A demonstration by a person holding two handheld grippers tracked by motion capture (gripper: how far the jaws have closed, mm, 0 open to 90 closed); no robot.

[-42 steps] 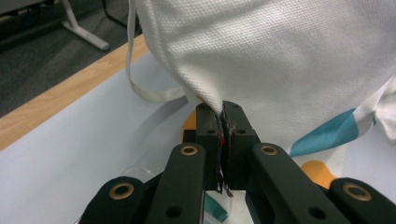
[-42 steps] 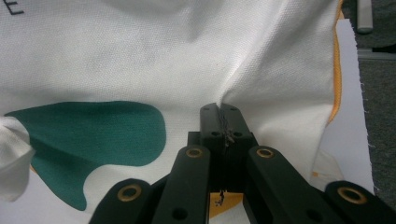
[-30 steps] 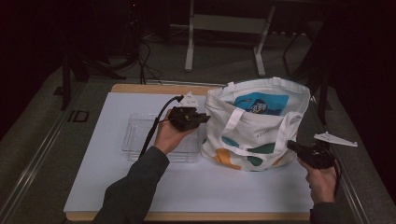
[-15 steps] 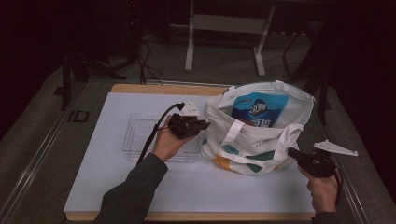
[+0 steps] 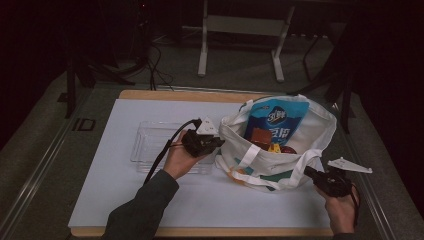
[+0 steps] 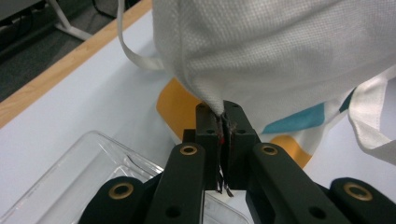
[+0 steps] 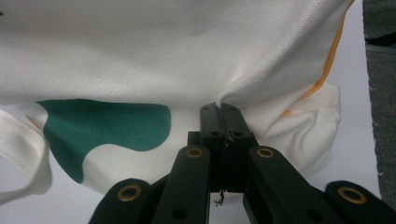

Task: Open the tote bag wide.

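Observation:
A white tote bag (image 5: 280, 160) with teal and orange patches stands on the white table cover, its mouth spread wide. Inside it stand a blue snack packet (image 5: 276, 120), a brown item and a yellow one. My left gripper (image 5: 216, 143) is shut on the bag's left rim; in the left gripper view its jaws pinch a fold of the white cloth (image 6: 223, 112). My right gripper (image 5: 308, 172) is shut on the bag's right front edge, and the right gripper view has the cloth (image 7: 224, 108) clamped between the jaws. Both grippers hold the bag's opening apart.
A clear plastic tray (image 5: 150, 145) lies on the cover left of the bag, under my left hand. The wooden table edge (image 5: 180, 94) runs along the back. Desk legs (image 5: 202, 45) and cables stand on the floor beyond.
Both grippers have sunk a little with the bag's rim. The bag has slumped lower and its mouth gapes wider, so the blue packet and other contents show more.

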